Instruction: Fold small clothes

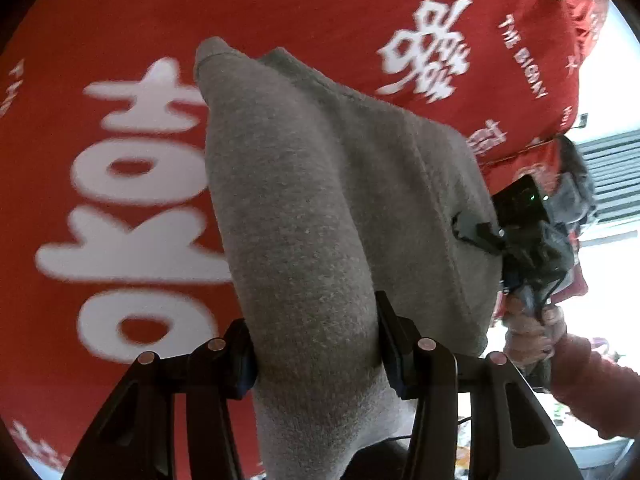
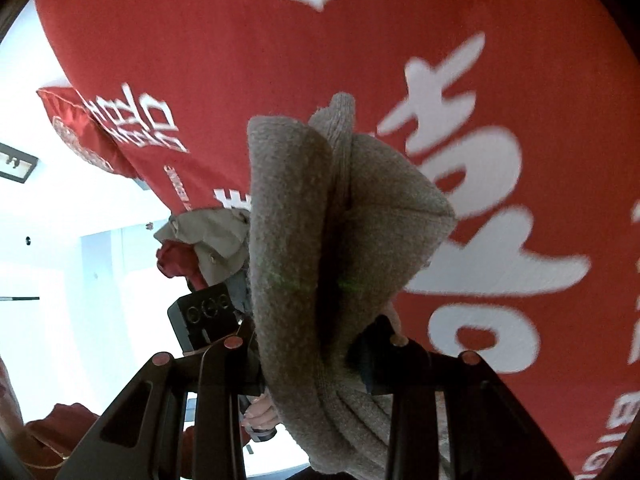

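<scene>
A small grey knitted garment [image 1: 320, 200] hangs bunched between both grippers, lifted above a red cloth with white characters [image 1: 120, 160]. My left gripper [image 1: 318, 344] is shut on one thick fold of it. My right gripper [image 2: 312, 344] is shut on another bunched fold of the same grey garment [image 2: 304, 240]. In the left wrist view the other gripper [image 1: 520, 236] shows at the right edge of the garment, held by a hand [image 1: 532, 332]. The garment's lower parts are hidden behind the fingers.
The red cloth [image 2: 400, 60] with white lettering covers the surface below. A pile of other clothes, beige and red [image 2: 200, 240], lies at its edge. The left gripper's body [image 2: 204, 316] shows beside the garment. White walls lie beyond.
</scene>
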Demonstrator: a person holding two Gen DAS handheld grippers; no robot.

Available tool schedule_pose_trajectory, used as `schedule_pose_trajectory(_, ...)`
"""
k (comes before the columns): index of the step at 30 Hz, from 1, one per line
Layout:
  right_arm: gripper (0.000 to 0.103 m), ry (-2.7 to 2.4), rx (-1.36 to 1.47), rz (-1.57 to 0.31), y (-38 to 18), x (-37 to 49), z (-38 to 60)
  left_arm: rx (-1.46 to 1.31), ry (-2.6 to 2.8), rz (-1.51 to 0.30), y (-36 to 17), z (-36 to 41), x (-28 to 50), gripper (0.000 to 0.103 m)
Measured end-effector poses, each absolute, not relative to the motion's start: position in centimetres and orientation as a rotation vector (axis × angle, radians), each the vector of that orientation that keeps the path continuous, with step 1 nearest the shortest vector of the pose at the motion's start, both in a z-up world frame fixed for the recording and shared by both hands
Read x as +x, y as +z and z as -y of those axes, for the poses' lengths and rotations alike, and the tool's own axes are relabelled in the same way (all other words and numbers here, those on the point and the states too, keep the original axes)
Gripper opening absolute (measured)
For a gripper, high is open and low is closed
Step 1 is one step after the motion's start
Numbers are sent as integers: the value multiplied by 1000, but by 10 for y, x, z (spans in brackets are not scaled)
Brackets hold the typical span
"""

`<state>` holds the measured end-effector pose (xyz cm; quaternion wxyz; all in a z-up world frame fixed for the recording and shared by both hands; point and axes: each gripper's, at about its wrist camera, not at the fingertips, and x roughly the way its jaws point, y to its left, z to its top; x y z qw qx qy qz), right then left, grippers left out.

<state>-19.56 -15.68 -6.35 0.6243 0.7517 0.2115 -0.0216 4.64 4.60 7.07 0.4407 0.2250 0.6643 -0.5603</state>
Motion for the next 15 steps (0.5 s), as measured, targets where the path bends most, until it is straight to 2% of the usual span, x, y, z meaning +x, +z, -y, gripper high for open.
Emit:
schedule_pose_trajectory(6, 38, -103, 1697, -692, -104, -152, 127, 678, -1224, -1617, 29, -88, 71, 53)
schedule_pose_trajectory(7, 41, -155, 1672, -749, -109, -149, 127, 678, -1206, -1610, 25, -95, 76, 58)
schedule_pose_trajectory(8, 44, -215, 1648, -787, -111, -149, 129, 655, -1200, -1605, 28, -101, 81, 58)
schedule_pose_trajectory(9, 53, -259, 1630, -819, -110, -149, 132, 639, -1192, -1598, 33, -104, 84, 59)
schedule_pose_trajectory(10, 61, -318, 1594, -860, -105, -152, 135, 645, -1178, -1576, 39, -107, 86, 64)
schedule_pose_trajectory(12, 66, -405, 1507, -917, -90, -154, 137, 680, -1131, -1503, 52, -113, 89, 72)
schedule_pose_trajectory(14, 66, -456, 1446, -947, -72, -161, 135, 692, -1101, -1451, 64, -116, 91, 74)
schedule_pose_trajectory(15, 66, -465, 1432, -950, -63, -164, 131, 703, -1086, -1433, 69, -118, 92, 84)
